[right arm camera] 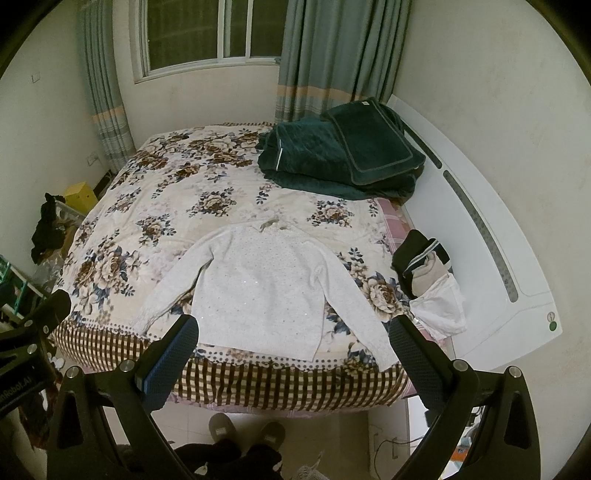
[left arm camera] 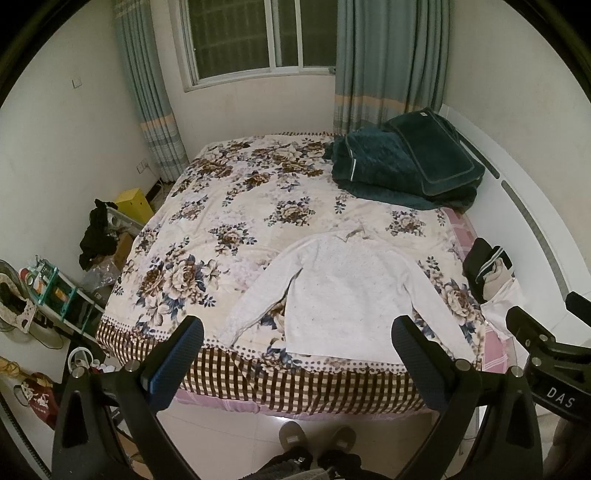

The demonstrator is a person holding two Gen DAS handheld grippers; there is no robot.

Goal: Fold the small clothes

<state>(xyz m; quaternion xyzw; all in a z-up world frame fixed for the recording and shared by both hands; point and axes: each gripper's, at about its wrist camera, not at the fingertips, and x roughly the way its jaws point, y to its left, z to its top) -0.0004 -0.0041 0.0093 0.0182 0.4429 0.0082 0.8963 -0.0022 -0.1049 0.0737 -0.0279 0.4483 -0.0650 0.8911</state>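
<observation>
A white sweater (left arm camera: 343,291) lay flat on the bed (left arm camera: 236,206), front up, in the lower middle of both frames, with its collar toward the window (left arm camera: 255,33) and its hem just short of the bed's near checked edge. Both sleeves were spread down and outward, the left-hand one angled toward the lower left, the other running to the lower right corner of the bed. In the left wrist view the left gripper (left arm camera: 297,354) hung over the floor in front of the bed, its two fingers wide apart and holding nothing, with the sweater's hem showing between them. In the right wrist view the right gripper (right arm camera: 293,349) sat the same way, fingers spread and empty, framing the sweater's lower edge. Each gripper also showed at the edge of the other's view. A pile of clothes (right arm camera: 428,273), dark, beige and white, lay at the right edge of the bed, just beside the sweater's right-hand sleeve. A dark green quilt (right arm camera: 332,158) was folded at the upper right of the bed, well apart from the sweater. Two slippers (left arm camera: 314,435) stood on the tiled floor at the bottom of the frame. Clutter and a yellow box (left arm camera: 135,203) stood along the left wall.
</observation>
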